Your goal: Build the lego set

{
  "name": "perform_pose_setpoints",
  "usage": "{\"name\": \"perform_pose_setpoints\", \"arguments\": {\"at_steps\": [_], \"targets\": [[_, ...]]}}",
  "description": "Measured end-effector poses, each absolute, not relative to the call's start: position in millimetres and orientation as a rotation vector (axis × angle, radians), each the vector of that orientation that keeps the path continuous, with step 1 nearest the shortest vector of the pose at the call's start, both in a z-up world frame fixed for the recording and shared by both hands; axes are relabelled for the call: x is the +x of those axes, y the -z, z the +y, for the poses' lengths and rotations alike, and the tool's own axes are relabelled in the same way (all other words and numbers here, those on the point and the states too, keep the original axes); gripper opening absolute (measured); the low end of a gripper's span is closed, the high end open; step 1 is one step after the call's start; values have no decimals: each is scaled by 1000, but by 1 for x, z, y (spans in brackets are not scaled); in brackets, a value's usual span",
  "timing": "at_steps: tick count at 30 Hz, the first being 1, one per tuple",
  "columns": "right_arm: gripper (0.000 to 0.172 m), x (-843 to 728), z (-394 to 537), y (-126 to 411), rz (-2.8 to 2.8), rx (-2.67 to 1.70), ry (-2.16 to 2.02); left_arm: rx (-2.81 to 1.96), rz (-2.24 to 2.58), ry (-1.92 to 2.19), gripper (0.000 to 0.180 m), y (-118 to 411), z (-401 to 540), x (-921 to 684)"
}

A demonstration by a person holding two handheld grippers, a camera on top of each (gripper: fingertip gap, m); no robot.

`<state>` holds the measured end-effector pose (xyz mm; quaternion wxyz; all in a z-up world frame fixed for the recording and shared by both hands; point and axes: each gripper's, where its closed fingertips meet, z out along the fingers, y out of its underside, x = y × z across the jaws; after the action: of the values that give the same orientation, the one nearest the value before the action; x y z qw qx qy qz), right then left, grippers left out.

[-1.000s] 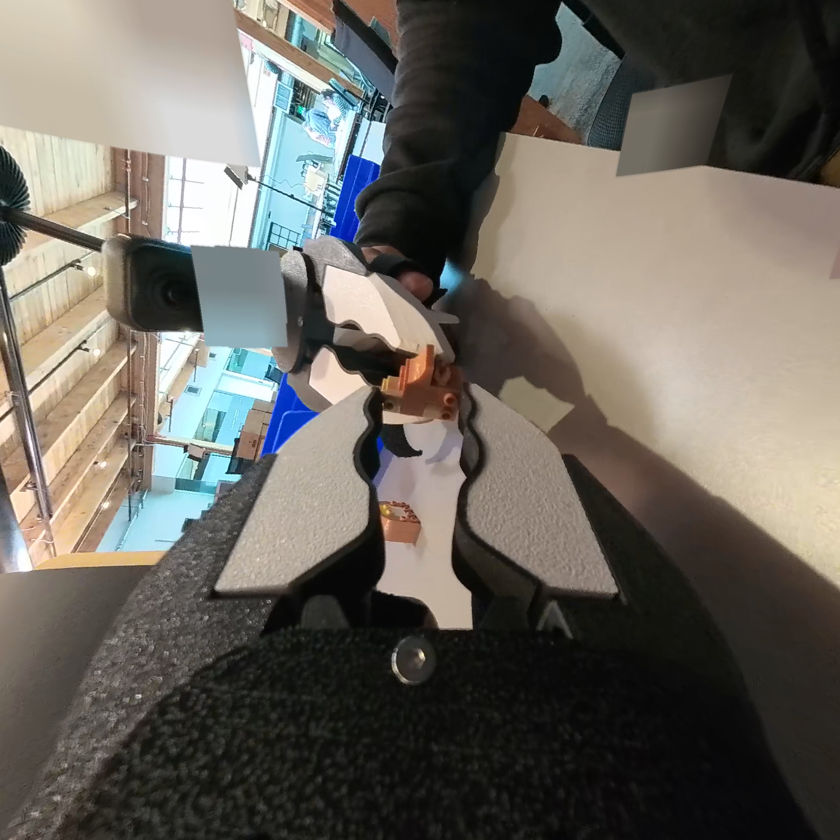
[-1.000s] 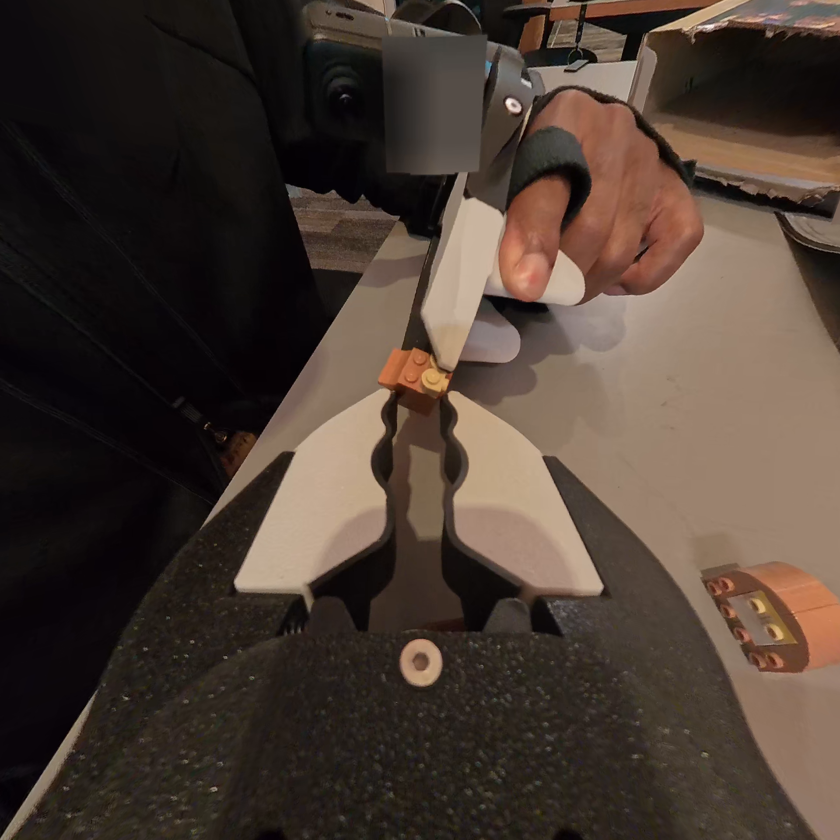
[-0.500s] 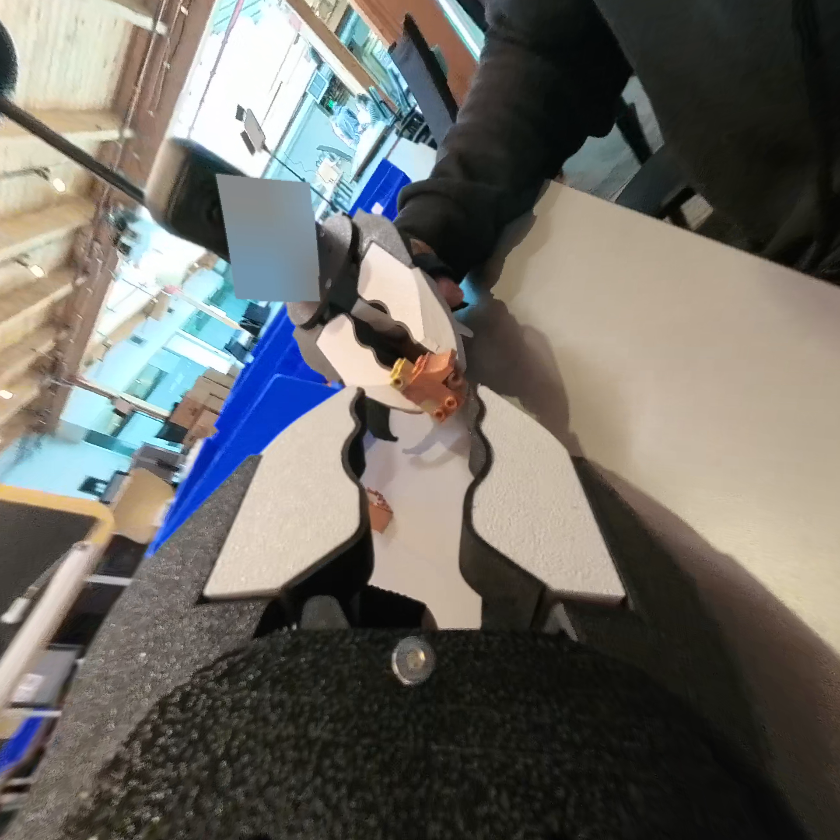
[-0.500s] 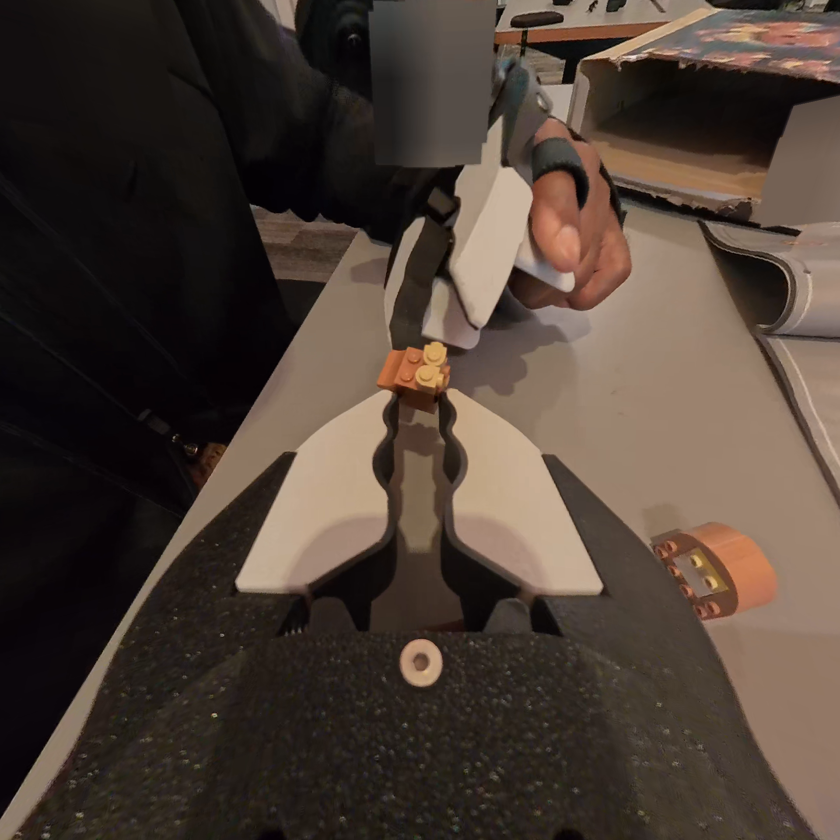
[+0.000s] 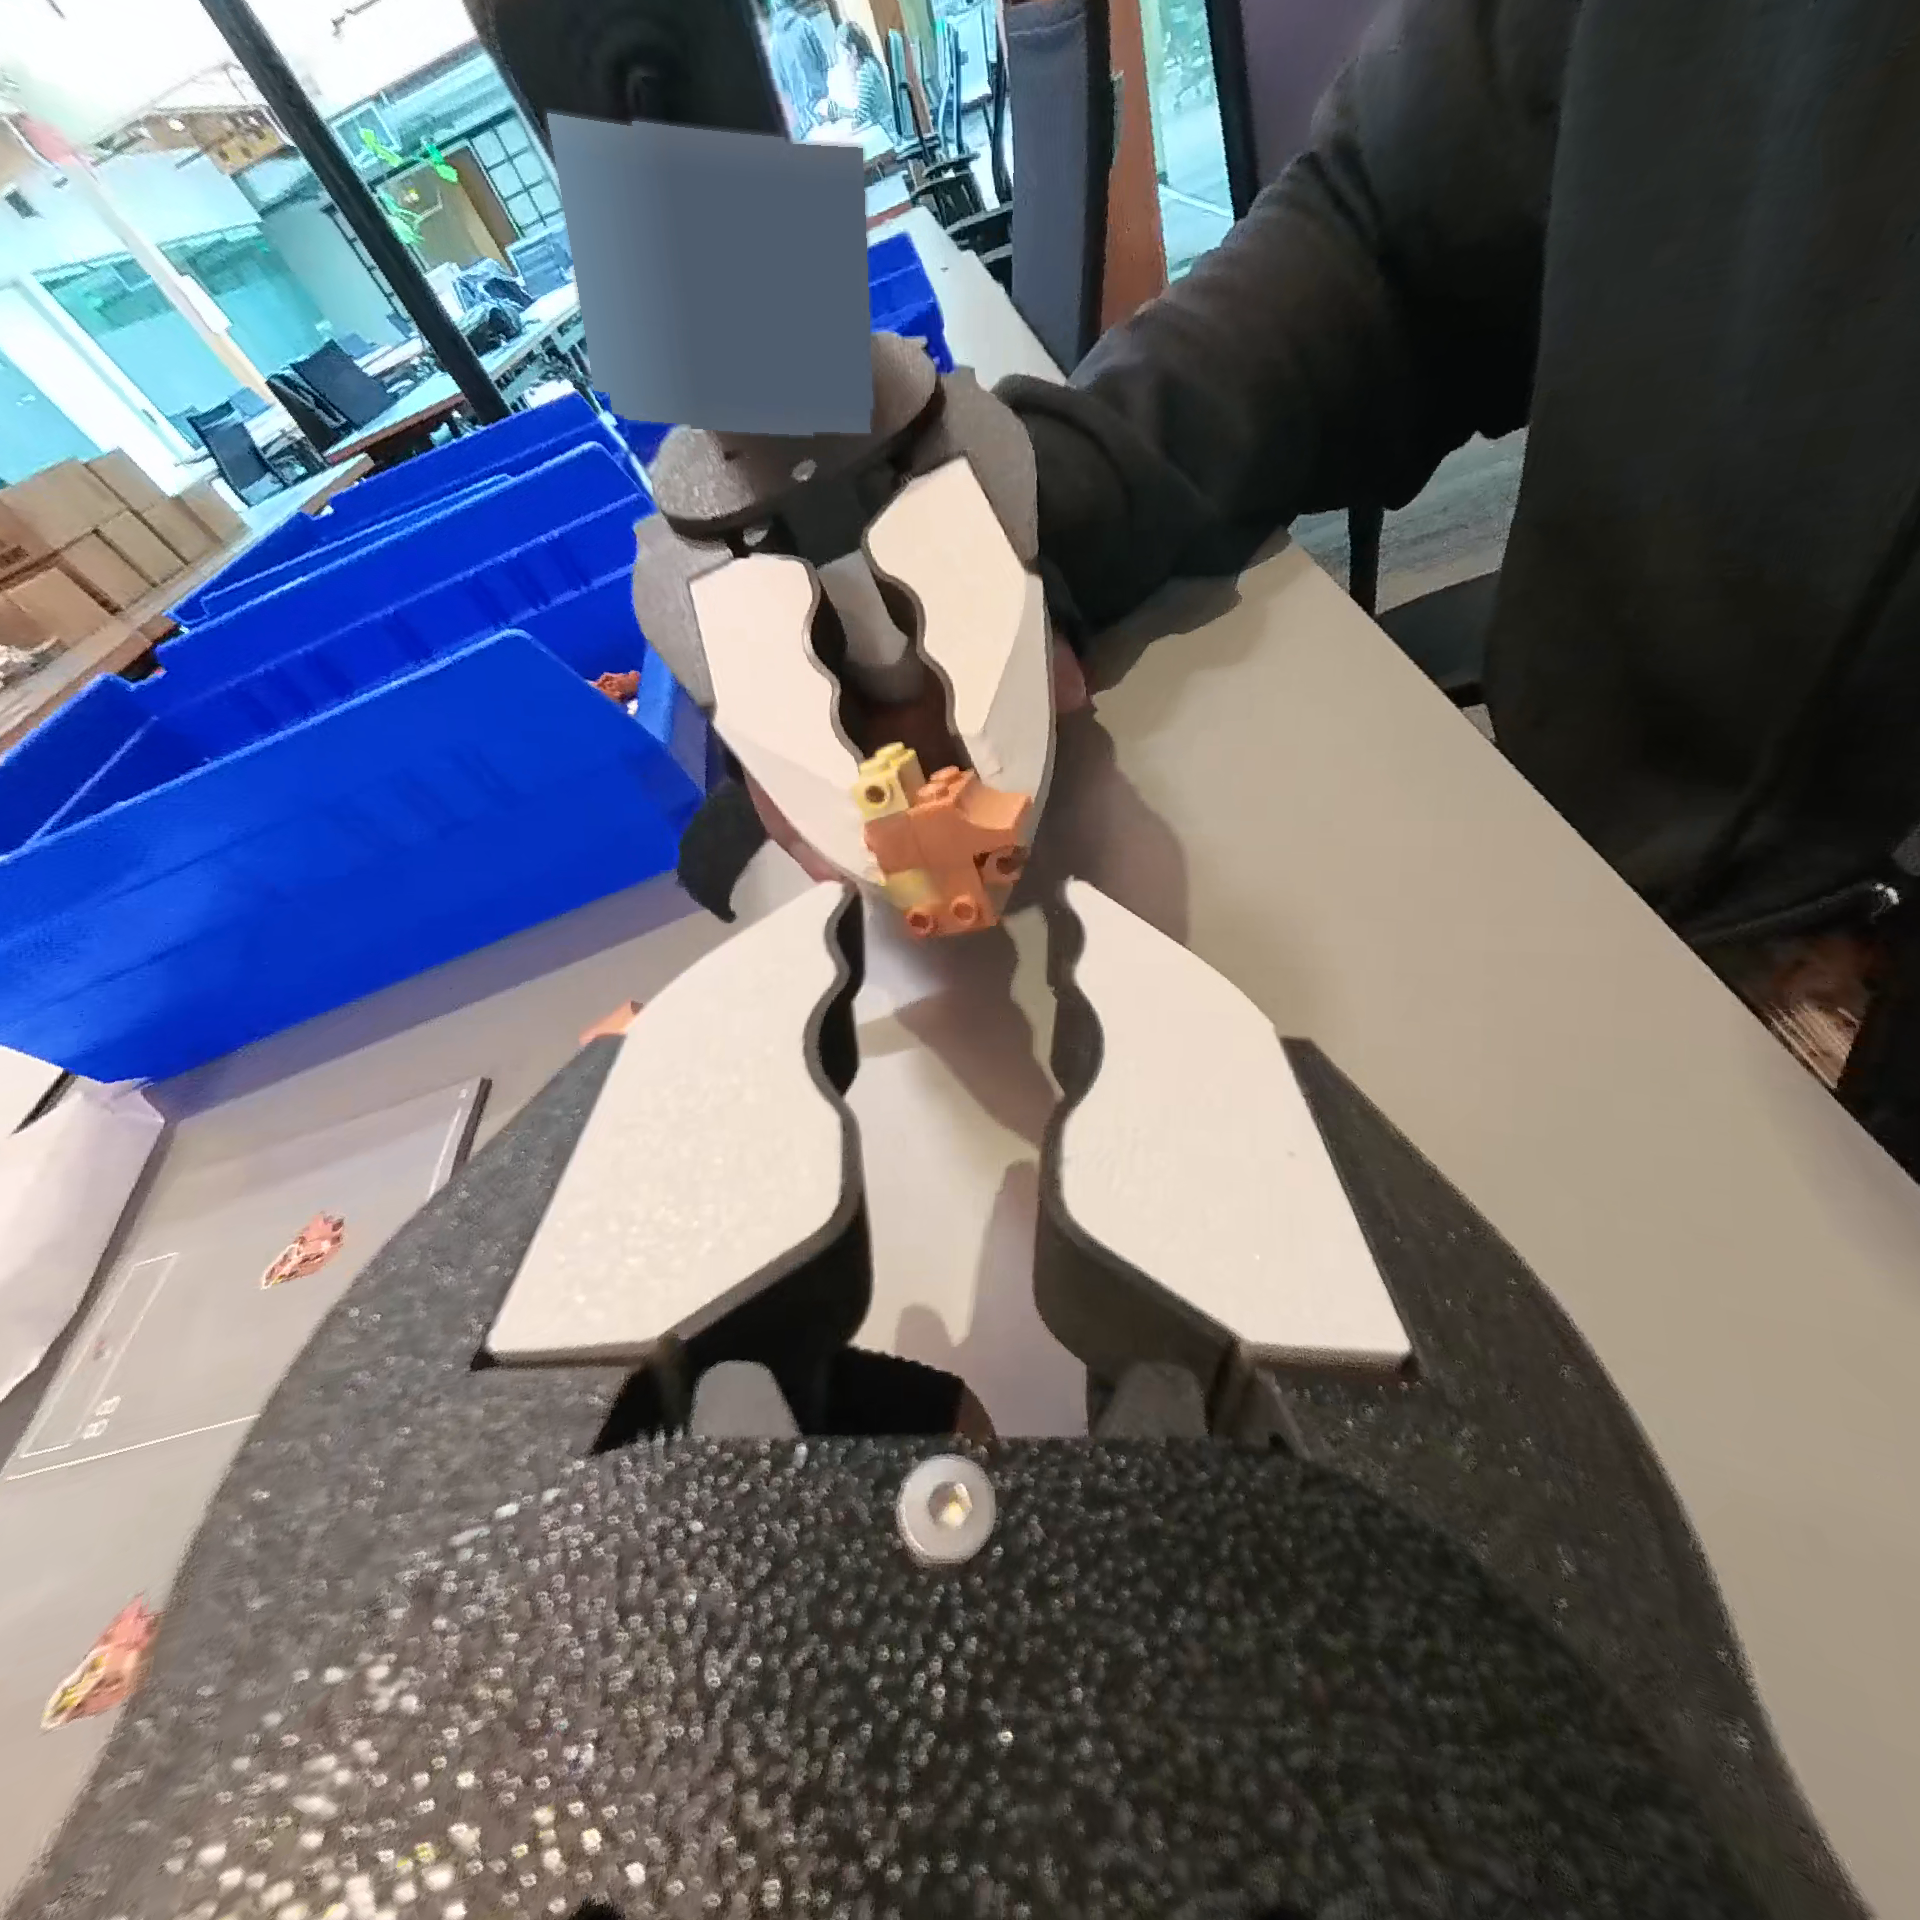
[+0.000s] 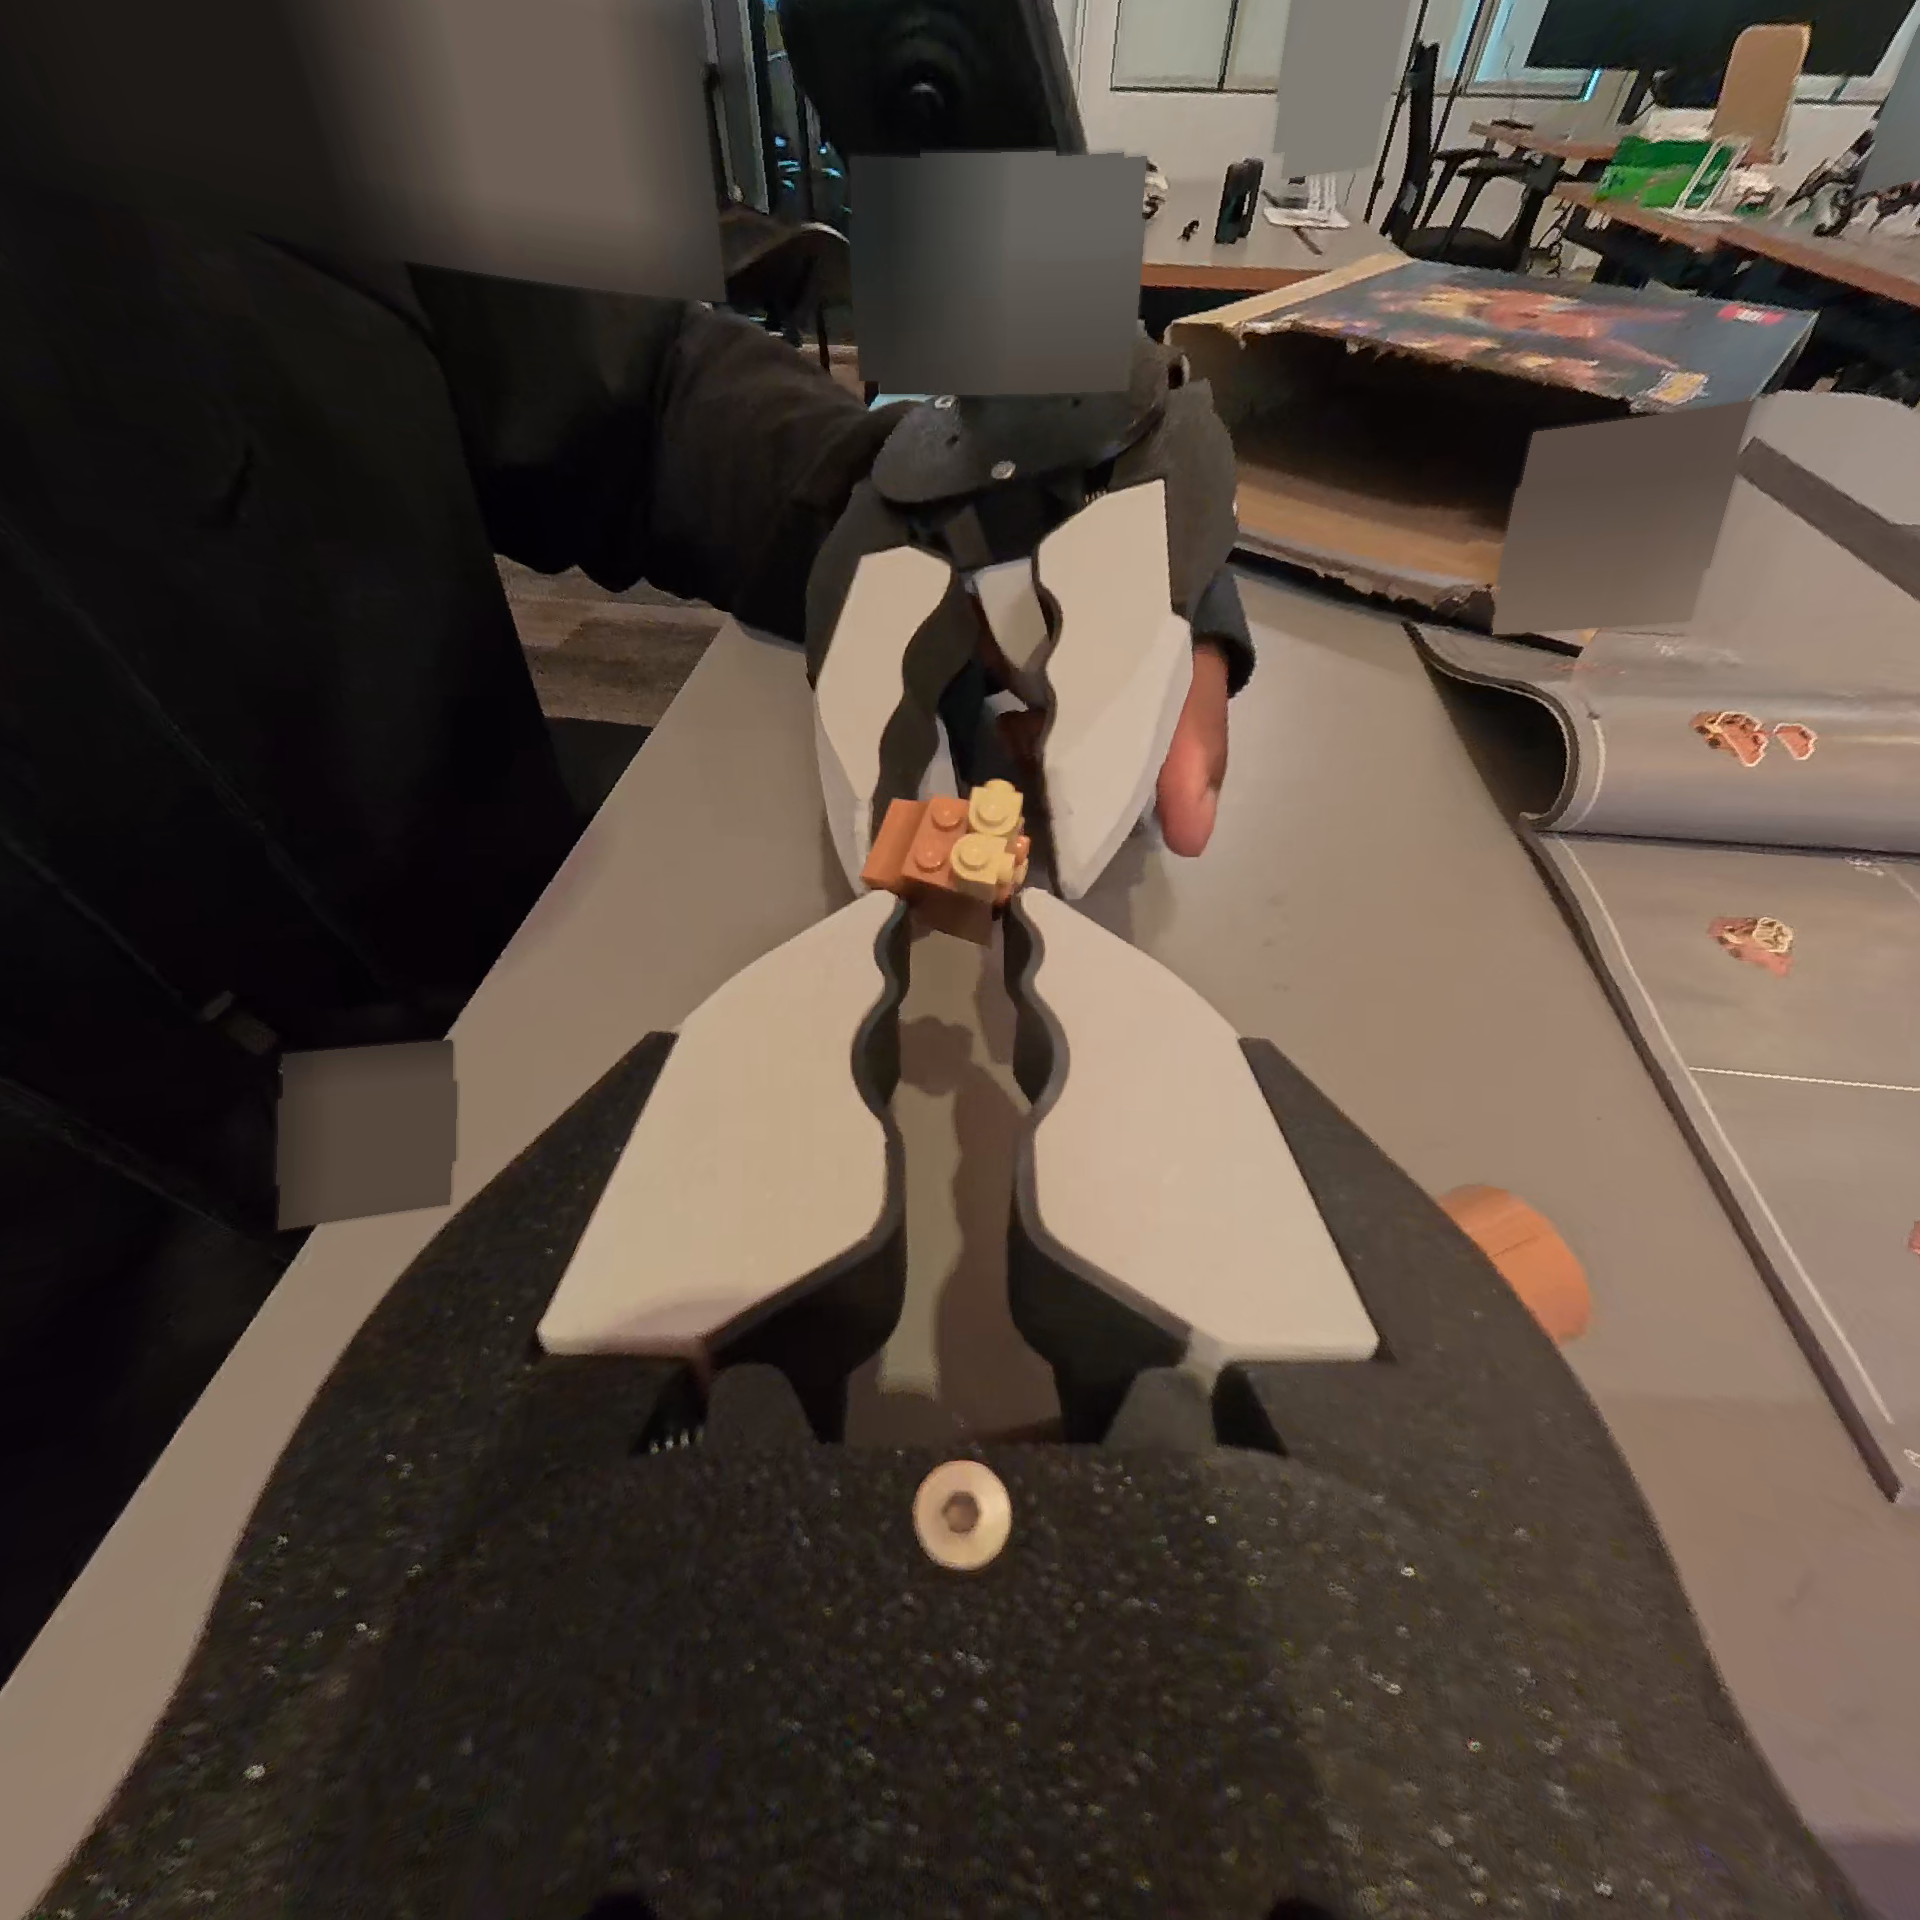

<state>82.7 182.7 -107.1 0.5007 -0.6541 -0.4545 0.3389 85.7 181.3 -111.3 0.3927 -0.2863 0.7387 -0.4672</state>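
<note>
While the two grippers face each other tip to tip above the grey table [image 5: 1351, 831], only one of them has anything in its grasp: the right gripper [image 6: 948, 914] pinches a small brick cluster [image 6: 951, 847] of orange-brown and pale yellow studded pieces, its fingertips [image 6: 862, 920] narrowly apart and pressing on the cluster's lower orange block, so the cluster stands up just past the tips. In the left wrist view the same cluster [image 5: 940, 831] sits between that gripper's two grey fingers, clear of the table. The left gripper [image 5: 956, 914] has its fingers [image 5: 727, 1039] spread wider than the cluster, which hangs just ahead of its tips without touching either one; nothing is gripped there. Two hands hold the tools, each in a dark sleeve. One round orange-brown brick piece [image 6: 1522, 1257] lies on the table, partly hidden behind the right gripper's body. Several blue bins [image 5: 312, 810] stand in a row beside the table, one torn cardboard box [image 6: 1455, 416] lies open on it, and a grey printed mat [image 6: 1766, 987] covers the near part.
</note>
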Motion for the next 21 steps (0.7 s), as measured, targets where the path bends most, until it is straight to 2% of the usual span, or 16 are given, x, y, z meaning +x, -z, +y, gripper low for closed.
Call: {"name": "perform_pose_setpoints", "arguments": {"at_steps": [7,21], "targets": [[17,85,189,108,-1067,-1587,-784,-798,1814,1255,26,104,185,89],[17,88,191,97,-1019,-1531,-781,-820,1781,1278,26,100,194,89]]}}
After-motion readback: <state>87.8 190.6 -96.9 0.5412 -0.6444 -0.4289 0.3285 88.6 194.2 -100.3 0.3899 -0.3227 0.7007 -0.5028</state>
